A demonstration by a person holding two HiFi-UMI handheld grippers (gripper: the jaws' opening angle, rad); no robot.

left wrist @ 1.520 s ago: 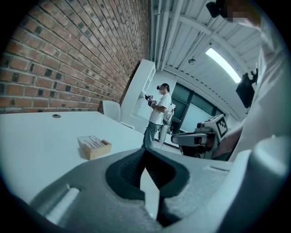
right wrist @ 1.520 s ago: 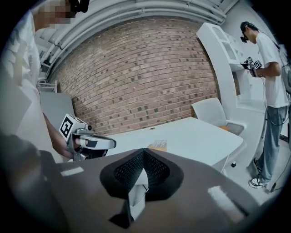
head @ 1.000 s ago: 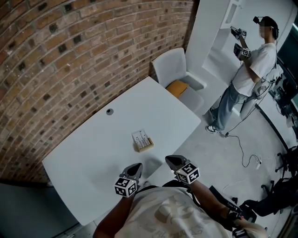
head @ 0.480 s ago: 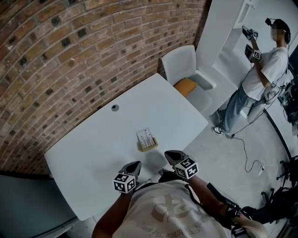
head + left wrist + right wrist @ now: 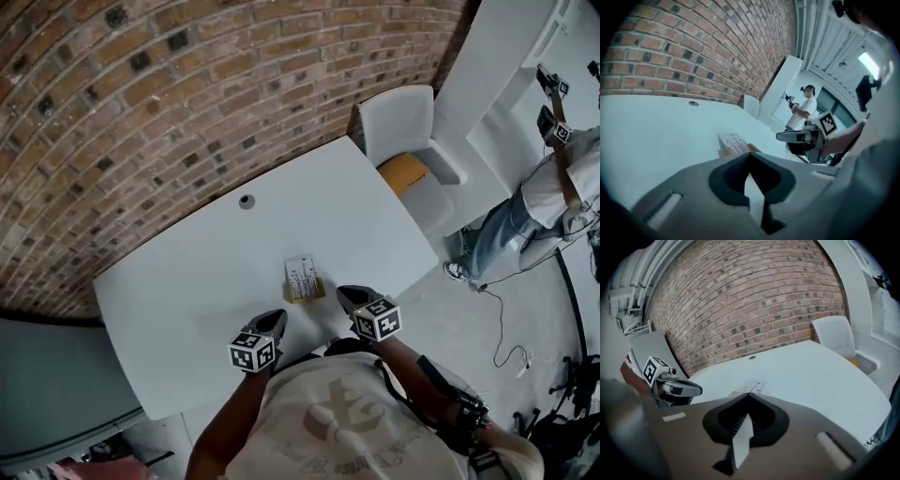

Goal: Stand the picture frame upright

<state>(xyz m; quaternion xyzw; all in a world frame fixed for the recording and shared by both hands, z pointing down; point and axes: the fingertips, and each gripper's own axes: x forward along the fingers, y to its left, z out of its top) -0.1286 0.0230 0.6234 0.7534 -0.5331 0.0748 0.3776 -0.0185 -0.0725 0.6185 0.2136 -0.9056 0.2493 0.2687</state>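
1. My left claw (image 5: 273, 322) is clenched with nothing in it. In the left gripper view its jaws meet tip to tip.
2. My right claw (image 5: 348, 298) is likewise clenched and empty, just below centre in the head view.
3. The small rectangular picture frame with a pale printed face and a tan wooden edge (image 5: 303, 278) lies flat on the smooth white table (image 5: 187, 281). It sits at the middle of the head view, just above and between my two claws, and touches neither.
4. I judge it light and stiff. It would likely skid on the slick tabletop, and its face may be glazed and fragile.
5. I would take it by the wooden border, pinching one long edge to tip it up. The other claw can block the far edge from sliding.
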